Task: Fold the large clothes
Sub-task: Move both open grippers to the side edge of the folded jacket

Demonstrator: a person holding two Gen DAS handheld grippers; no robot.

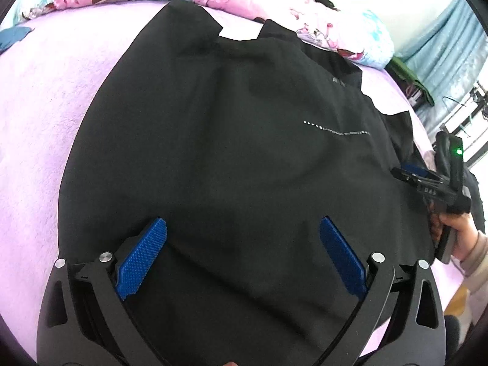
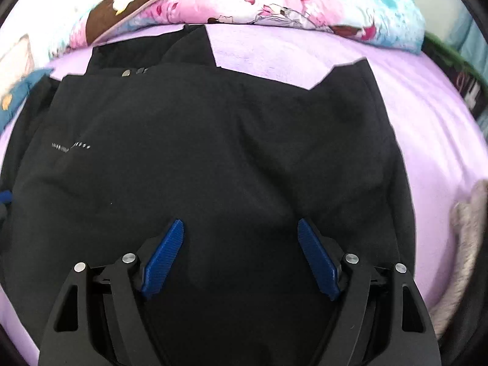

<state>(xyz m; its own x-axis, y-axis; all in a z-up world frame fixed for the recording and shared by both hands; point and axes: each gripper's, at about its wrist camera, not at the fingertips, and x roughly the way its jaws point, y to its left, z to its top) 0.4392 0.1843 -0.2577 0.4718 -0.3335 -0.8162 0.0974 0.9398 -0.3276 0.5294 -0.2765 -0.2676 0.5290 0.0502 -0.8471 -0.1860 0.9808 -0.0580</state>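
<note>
Below and ahead of both grippers, a black garment (image 1: 231,140) lies spread over a lilac bed cover (image 1: 39,116), its far edge close to a flowered quilt (image 2: 274,3) bunched at the head of the bed.

Left gripper (image 1: 242,256): jaws spread wide, blue pads (image 1: 143,256) clear of the cloth, nothing between them. It points steeply down over the near part of the garment.

Right gripper (image 2: 241,256): jaws likewise spread, nothing pinched, poised over the cloth on its own side. In the left wrist view it appears at the garment's right border, held in a person's hand (image 1: 457,231).

Handling, as judged: the fabric looks soft and limp, of medium weight, with shallow rolls and no stiffness of its own. It should drape and sag from any hold rather than keep its shape. The surface seems smooth and matte, so a single layer may slide between the pads; a doubled hem would hold better. A printed line (image 1: 335,129) and small metal snaps (image 2: 134,72) are present; none looks fragile.

Recommended holds: the outer edge or corner nearest each gripper, one per side, so the panel lifts evenly. A pinch in the middle would only raise a tent of cloth. Whether the layers beneath are already folded cannot be told.
</note>
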